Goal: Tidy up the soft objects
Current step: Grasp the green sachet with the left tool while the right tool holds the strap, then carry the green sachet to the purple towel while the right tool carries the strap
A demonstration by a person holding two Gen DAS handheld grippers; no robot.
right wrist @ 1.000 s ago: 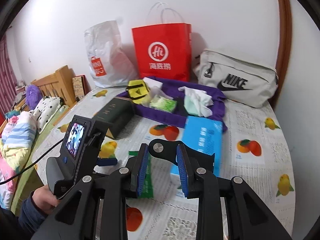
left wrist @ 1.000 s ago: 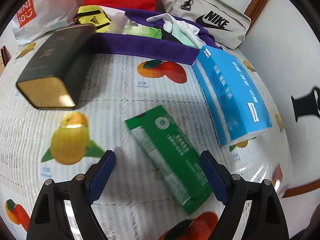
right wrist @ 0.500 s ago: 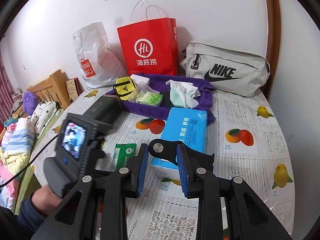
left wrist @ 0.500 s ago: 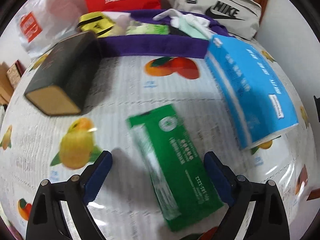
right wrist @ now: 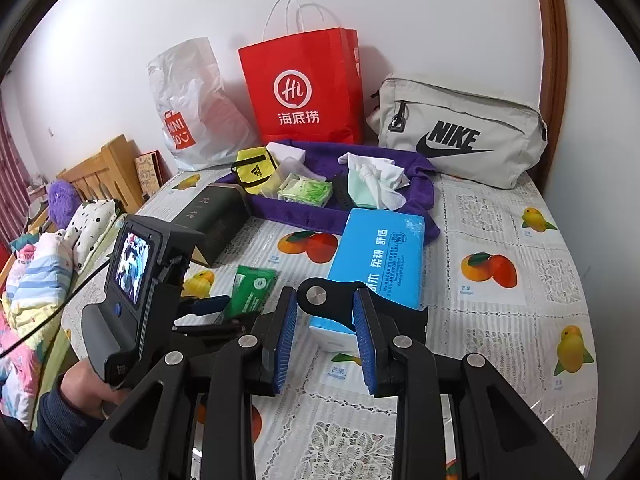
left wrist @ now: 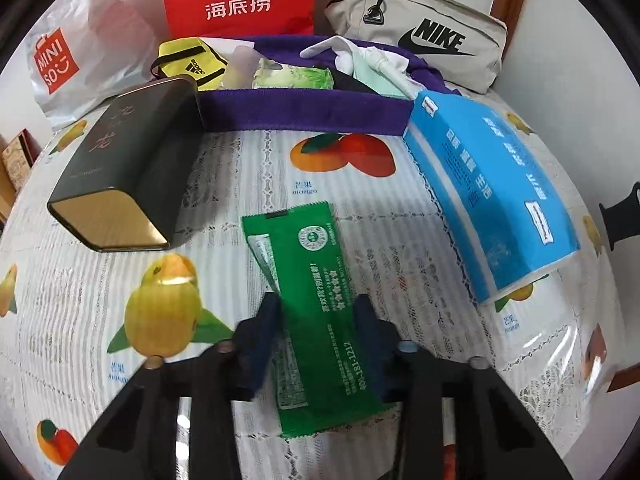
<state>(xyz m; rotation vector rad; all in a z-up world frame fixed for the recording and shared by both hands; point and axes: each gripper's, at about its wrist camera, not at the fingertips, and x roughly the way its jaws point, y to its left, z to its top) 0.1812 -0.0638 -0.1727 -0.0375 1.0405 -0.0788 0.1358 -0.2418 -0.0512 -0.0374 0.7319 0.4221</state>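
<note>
Fruit-printed cloth covered the bench (left wrist: 248,168), where the green packet (left wrist: 316,312) lay lengthwise between the left gripper (left wrist: 316,340) fingers as they closed on its sides, while the right gripper (right wrist: 326,336), fingers narrowly parted on nothing, hovered farther off.

A home bedroom: a wooden bed (right wrist: 106,168) piled with bedding (right wrist: 36,264) beside a fruit-print table (right wrist: 500,320).
</note>
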